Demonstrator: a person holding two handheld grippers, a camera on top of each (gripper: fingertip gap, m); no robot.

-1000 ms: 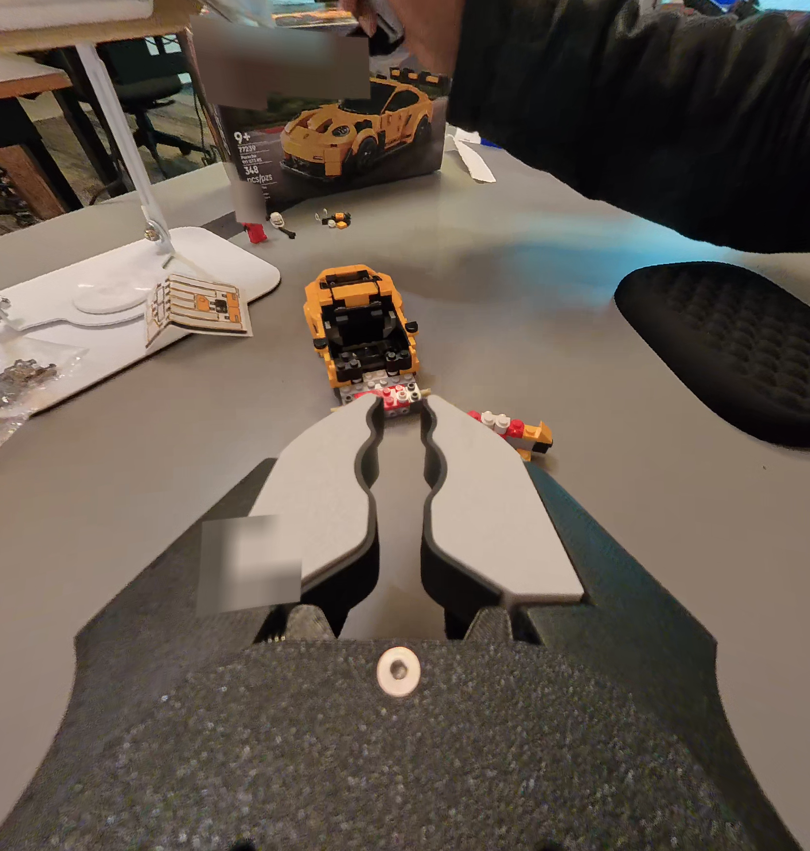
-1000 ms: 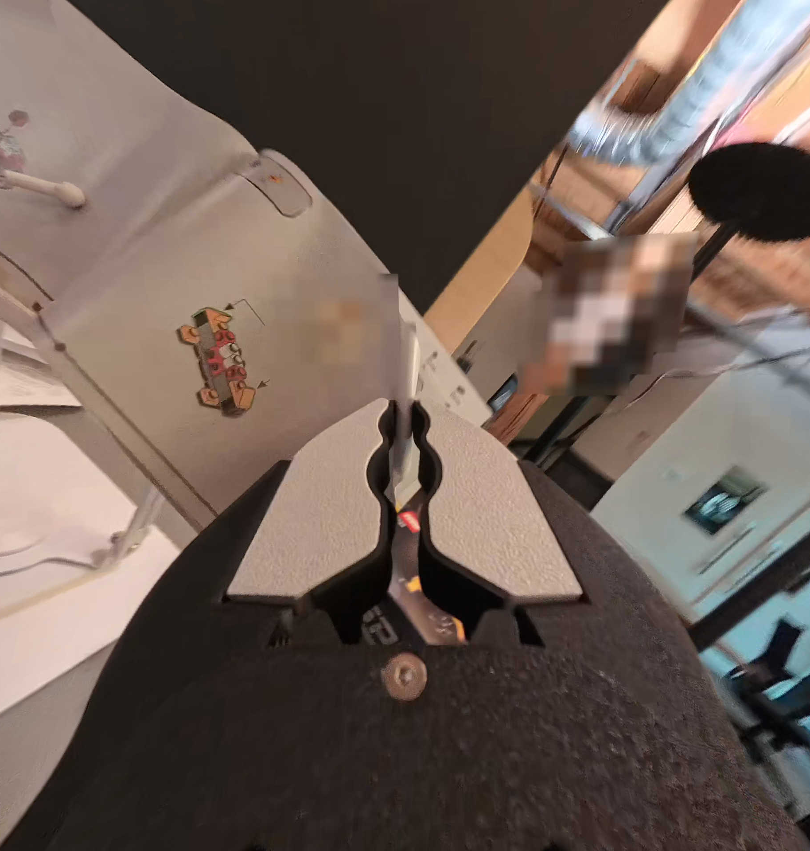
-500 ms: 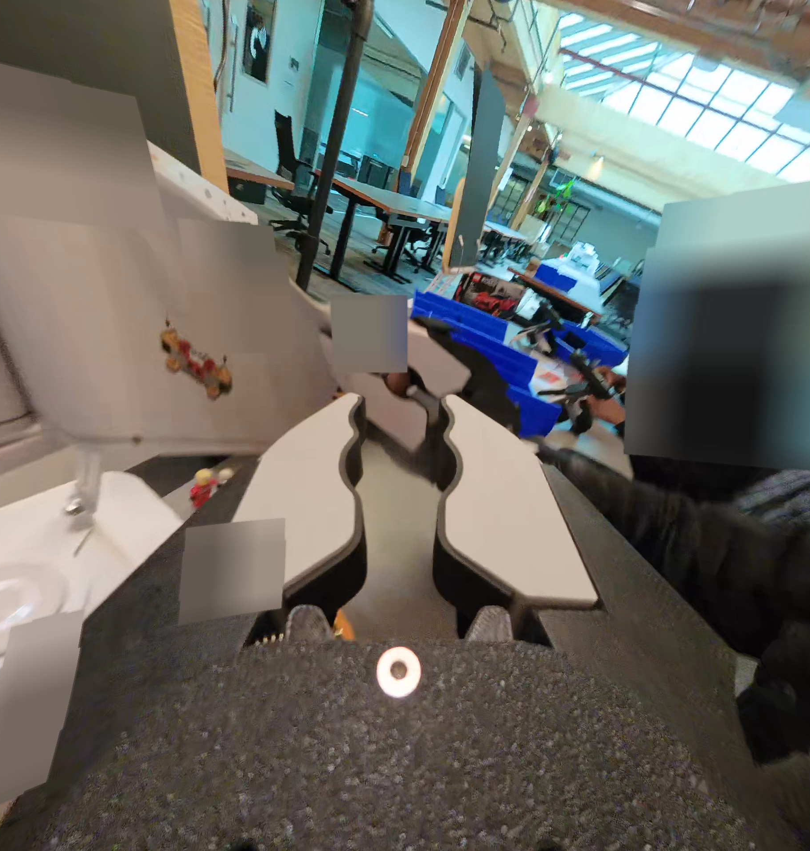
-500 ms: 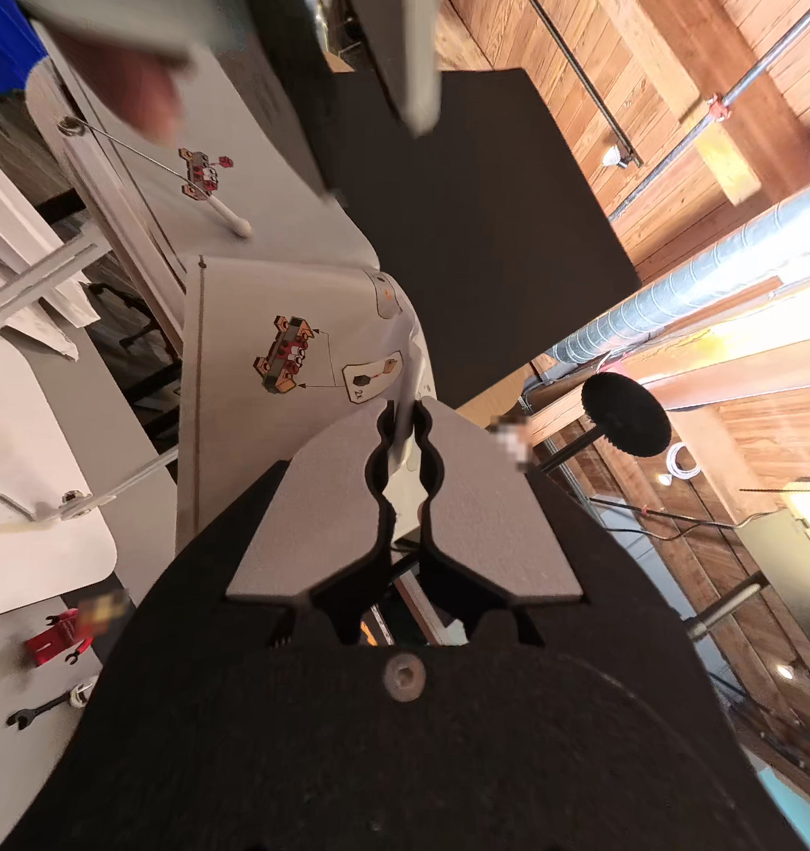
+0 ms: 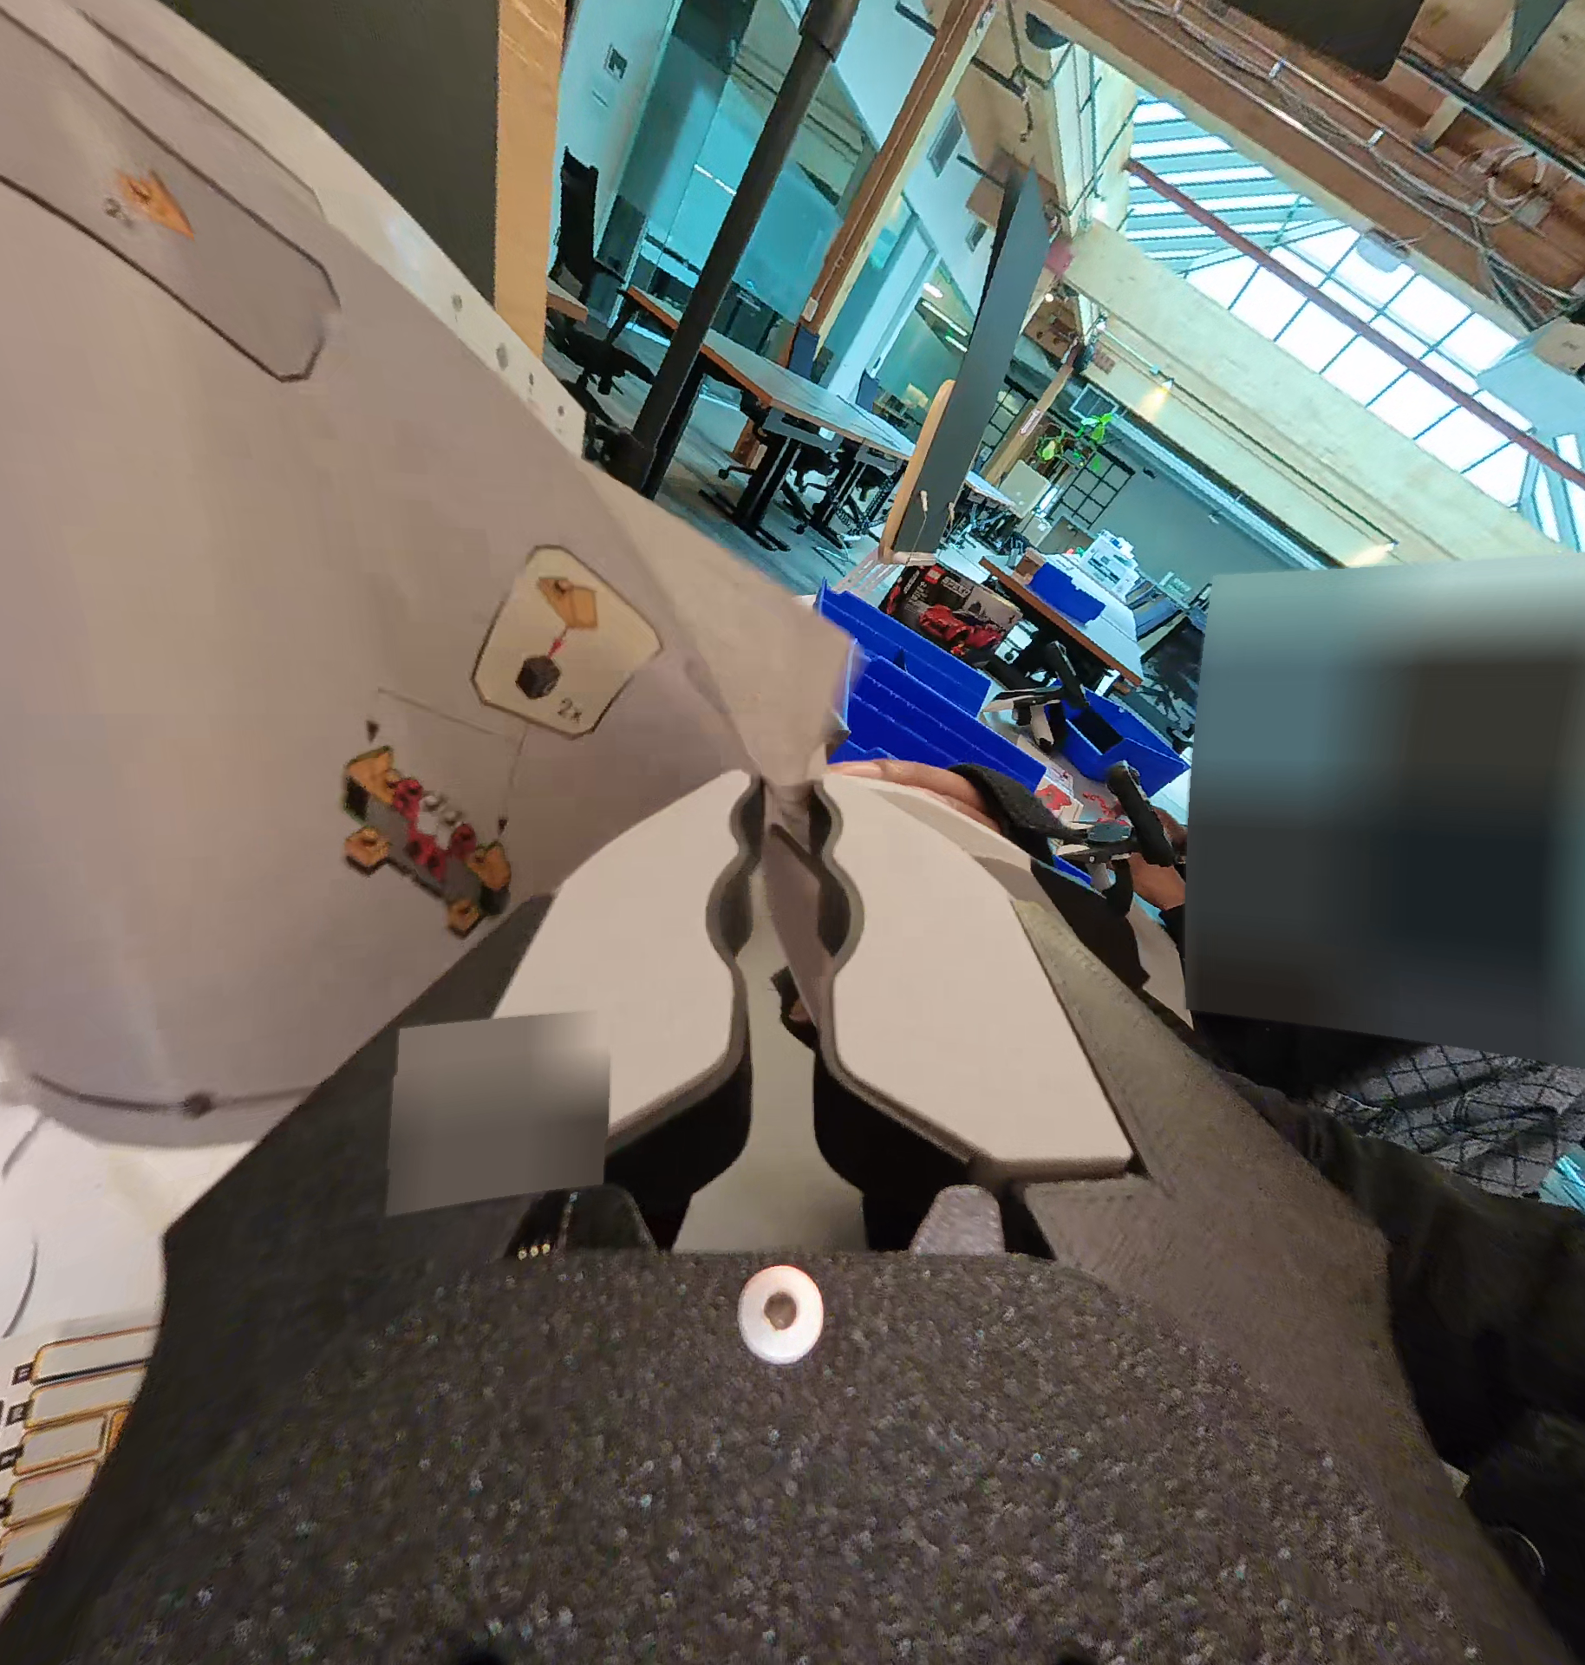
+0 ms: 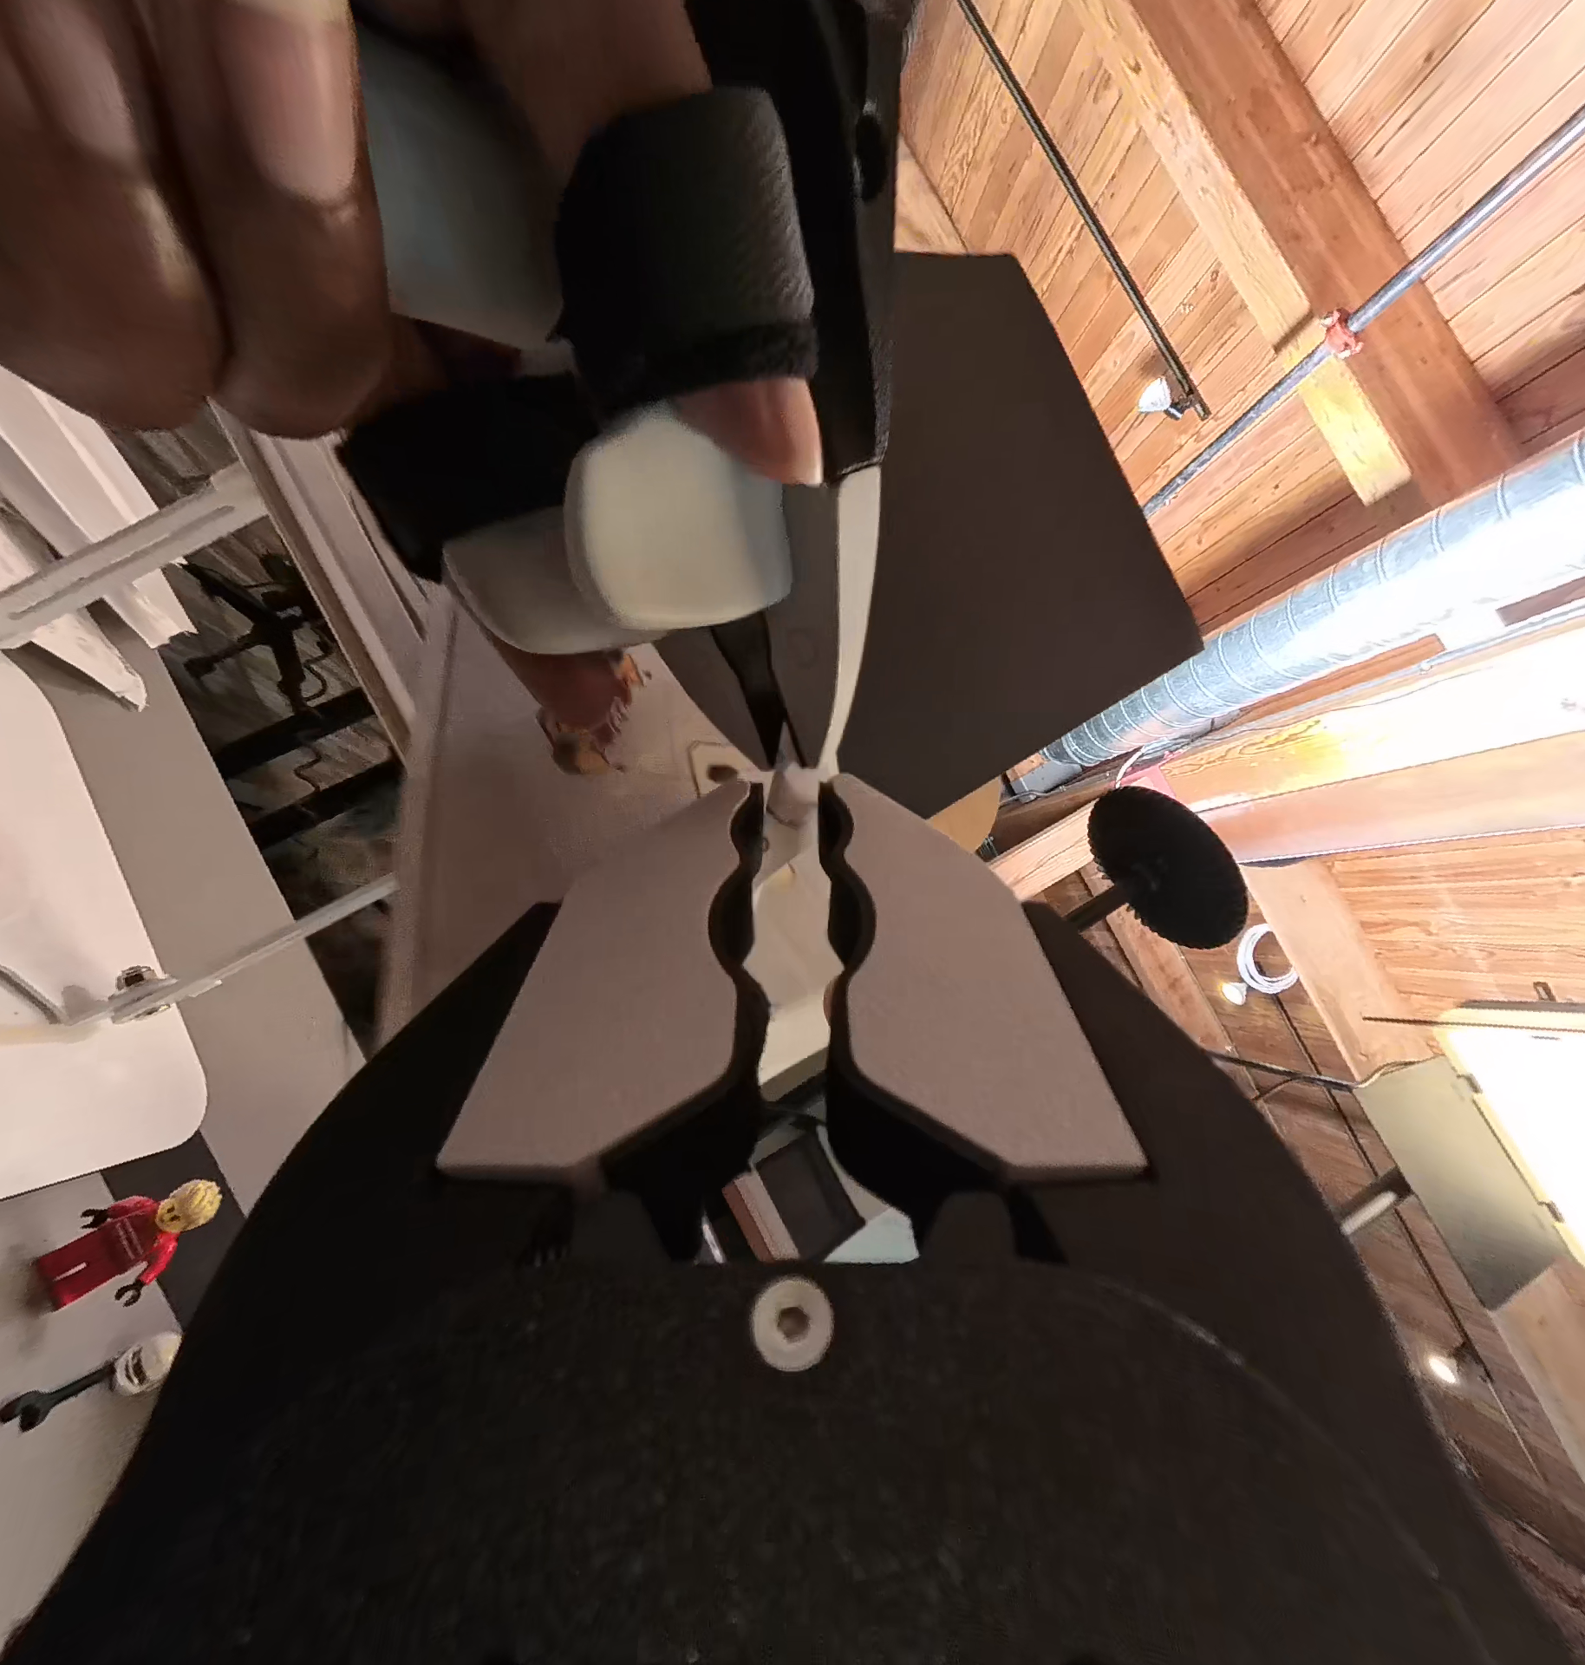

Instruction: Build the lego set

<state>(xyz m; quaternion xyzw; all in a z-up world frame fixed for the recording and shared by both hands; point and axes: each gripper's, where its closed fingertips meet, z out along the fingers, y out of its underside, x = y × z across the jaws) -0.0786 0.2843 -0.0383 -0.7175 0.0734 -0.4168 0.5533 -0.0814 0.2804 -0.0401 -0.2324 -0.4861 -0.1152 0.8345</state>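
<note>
Now both grippers are pinching one grey printed instruction-booklet page (image 5: pixel 392 577): left gripper (image 5: pixel 787 793) newly clamping its corner, right gripper (image 6: pixel 791 797) still closing on it, lifted above the surface; page-turn handover proceeding.

Blue bins (image 5: pixel 915 703) sat at middle right, desks (image 5: pixel 771 396) stretched behind them, and skylights (image 5: pixel 1365 297) ran along the upper right. A silver duct (image 6: pixel 1311 622) crossed wooden planks (image 6: pixel 1221 135).

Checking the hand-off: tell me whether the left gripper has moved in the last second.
Yes. The left gripper rose from the table and car up to the instruction page, whose corner it now pinches.
</note>
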